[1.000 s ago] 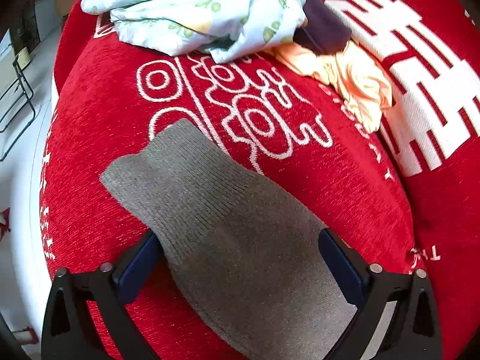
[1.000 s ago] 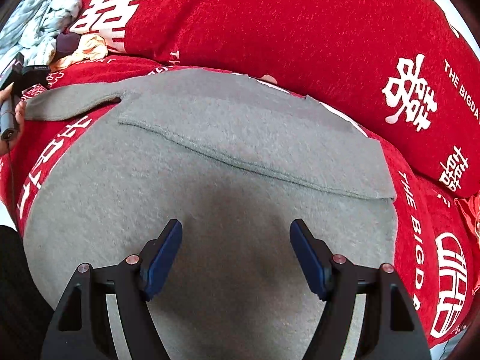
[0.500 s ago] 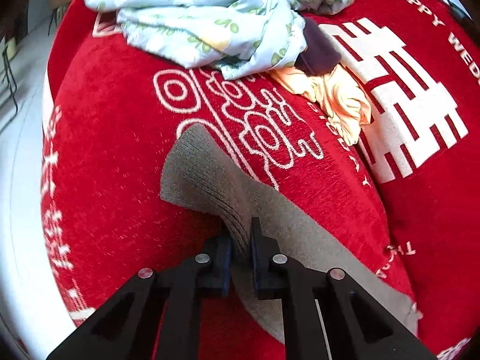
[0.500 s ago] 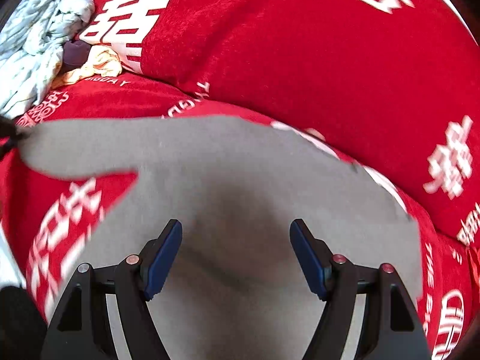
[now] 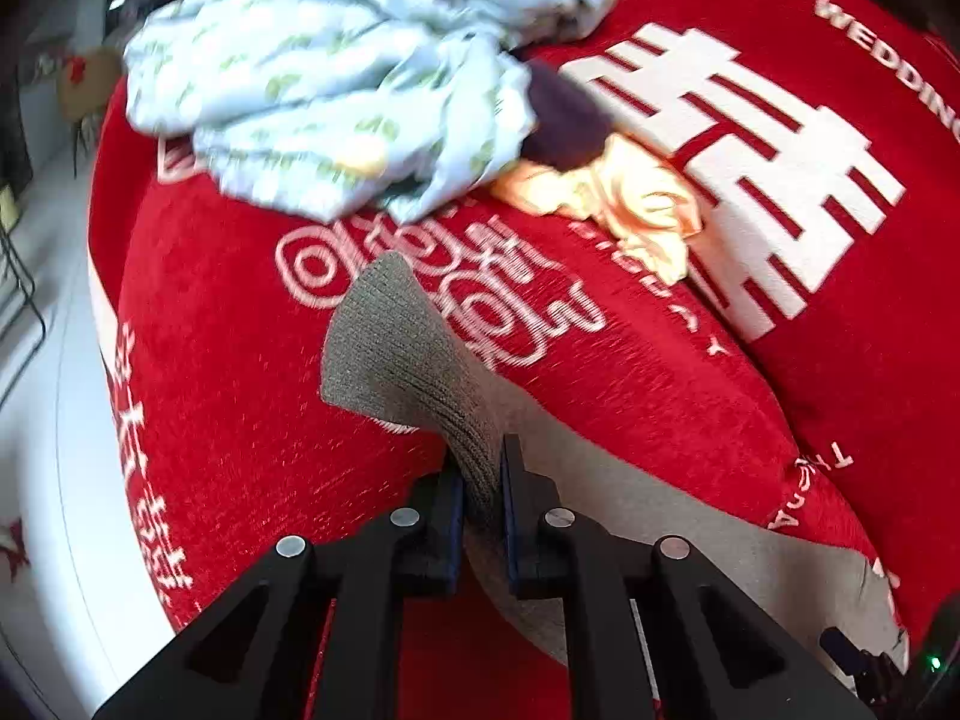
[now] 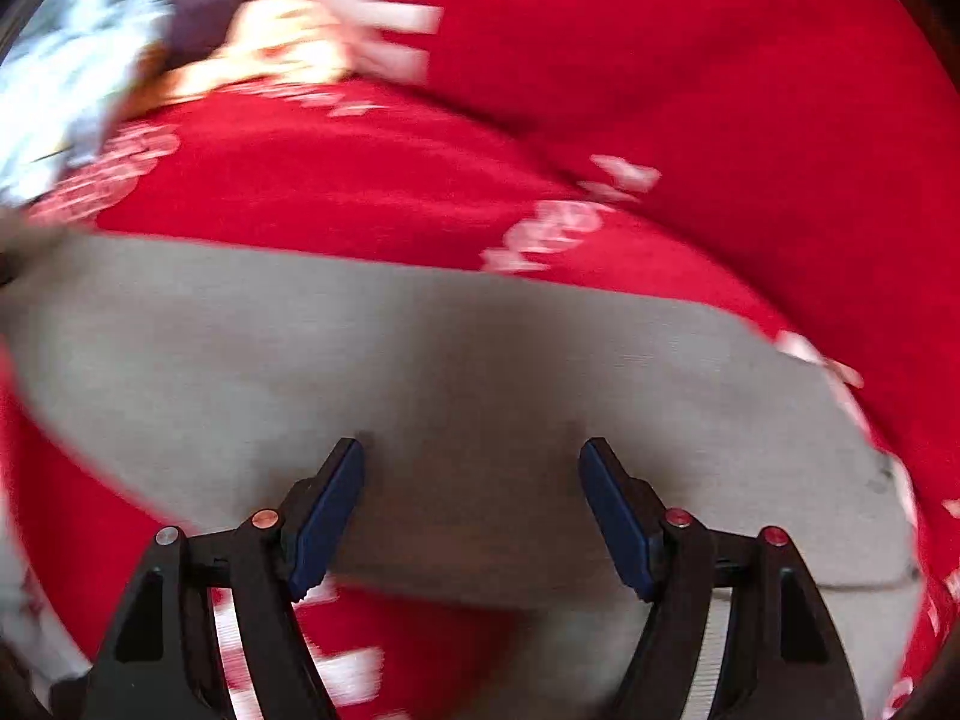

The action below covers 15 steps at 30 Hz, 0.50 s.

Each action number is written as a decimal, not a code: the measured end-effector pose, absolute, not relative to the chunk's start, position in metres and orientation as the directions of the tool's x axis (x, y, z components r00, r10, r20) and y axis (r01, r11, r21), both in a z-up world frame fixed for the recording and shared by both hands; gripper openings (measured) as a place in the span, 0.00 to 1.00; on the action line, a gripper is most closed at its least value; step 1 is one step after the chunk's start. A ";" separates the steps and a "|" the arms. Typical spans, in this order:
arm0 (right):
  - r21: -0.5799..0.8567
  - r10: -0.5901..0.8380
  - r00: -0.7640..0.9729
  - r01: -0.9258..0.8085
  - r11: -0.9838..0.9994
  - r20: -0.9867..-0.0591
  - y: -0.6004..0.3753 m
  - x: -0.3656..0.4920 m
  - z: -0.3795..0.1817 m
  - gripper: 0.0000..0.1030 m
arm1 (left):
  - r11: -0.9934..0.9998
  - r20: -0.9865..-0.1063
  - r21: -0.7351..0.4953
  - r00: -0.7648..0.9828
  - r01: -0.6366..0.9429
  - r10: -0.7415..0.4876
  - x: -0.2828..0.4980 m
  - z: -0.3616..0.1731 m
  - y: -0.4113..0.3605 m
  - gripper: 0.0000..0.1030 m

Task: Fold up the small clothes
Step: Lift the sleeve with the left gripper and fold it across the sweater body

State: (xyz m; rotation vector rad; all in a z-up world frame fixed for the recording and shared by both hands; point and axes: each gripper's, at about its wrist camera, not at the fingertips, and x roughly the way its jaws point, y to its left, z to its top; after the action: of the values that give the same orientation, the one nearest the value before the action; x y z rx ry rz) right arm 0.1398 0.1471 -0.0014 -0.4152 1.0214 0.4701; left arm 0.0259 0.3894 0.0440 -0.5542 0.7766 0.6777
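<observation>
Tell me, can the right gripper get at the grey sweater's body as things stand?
Probably yes. The right gripper is open, holds nothing and hangs just above the grey sweater, with nothing between. The left gripper pinches only the sleeve, off to the side.

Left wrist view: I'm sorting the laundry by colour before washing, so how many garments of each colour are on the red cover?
Grey: 1, the grey sweater
Light blue print: 1, the crumpled garment
Dark purple: 1, the small piece
Peach: 1, the peach garment
Total: 4
</observation>
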 end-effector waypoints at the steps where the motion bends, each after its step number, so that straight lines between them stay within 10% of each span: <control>1: -0.120 0.173 0.457 -0.543 0.831 -0.873 0.146 0.136 0.003 0.74 | 0.668 -0.772 -0.190 0.530 -0.719 0.351 0.027 0.048 0.385 0.11; 15: -0.100 0.144 0.511 -0.421 0.901 -0.848 0.062 0.132 0.040 0.74 | 0.753 -0.768 -0.120 0.541 -0.647 0.343 0.057 0.072 0.330 0.11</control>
State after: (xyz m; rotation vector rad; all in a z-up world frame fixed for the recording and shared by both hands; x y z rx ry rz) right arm 0.1321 0.0618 0.0397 -0.3121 0.9798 0.3472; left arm 0.0573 0.3295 0.0723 -0.4194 0.8031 0.6089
